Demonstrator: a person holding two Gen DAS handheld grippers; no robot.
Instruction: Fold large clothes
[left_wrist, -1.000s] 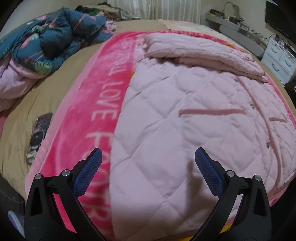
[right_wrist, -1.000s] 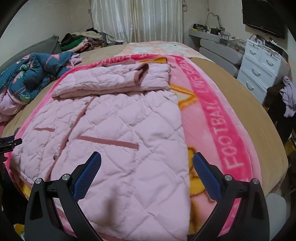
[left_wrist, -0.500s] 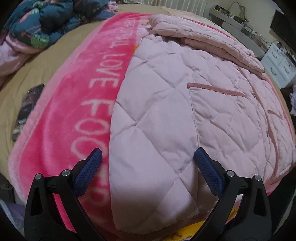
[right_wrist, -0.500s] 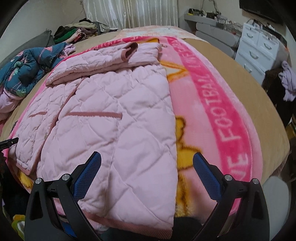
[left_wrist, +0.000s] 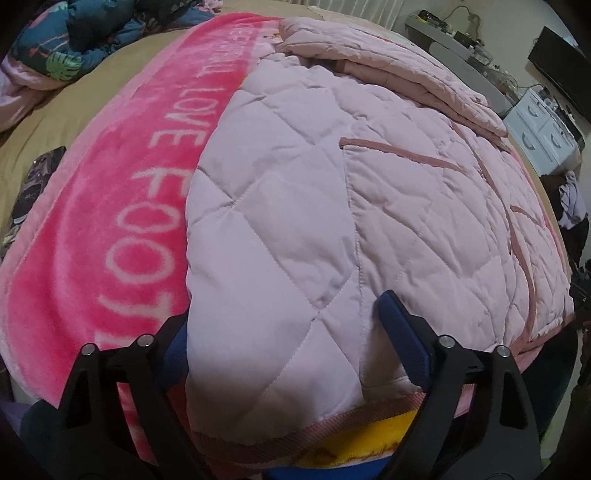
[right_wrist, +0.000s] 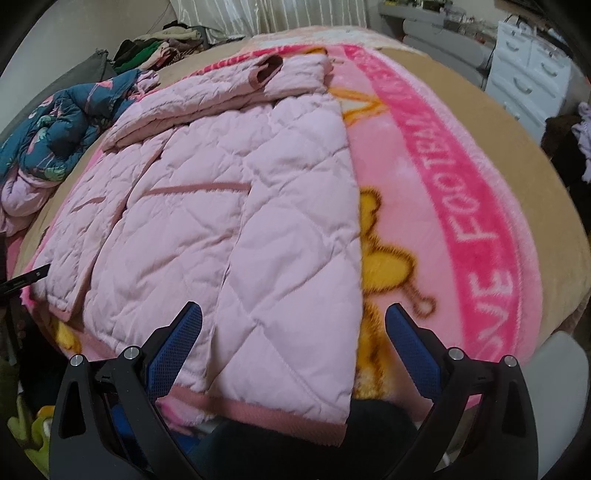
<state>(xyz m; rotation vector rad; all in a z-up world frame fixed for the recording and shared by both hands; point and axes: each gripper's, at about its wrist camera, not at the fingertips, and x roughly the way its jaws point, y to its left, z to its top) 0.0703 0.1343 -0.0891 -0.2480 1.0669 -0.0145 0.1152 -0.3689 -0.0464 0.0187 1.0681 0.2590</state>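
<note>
Quilted pink jacket (left_wrist: 332, 206) lies flat on a pink fleece blanket (left_wrist: 122, 229) on the bed, sleeves folded across its far end, long axis running away from both grippers. The hem lies nearest. The left gripper (left_wrist: 288, 328) straddles its hem corner; its jaws have just been closing, the fabric bulging between them (whether the pads bite yet is unclear). The right gripper (right_wrist: 293, 336), jaws spread, hovers over the opposite hem corner, its right finger (right_wrist: 410, 347) over bare blanket.
</note>
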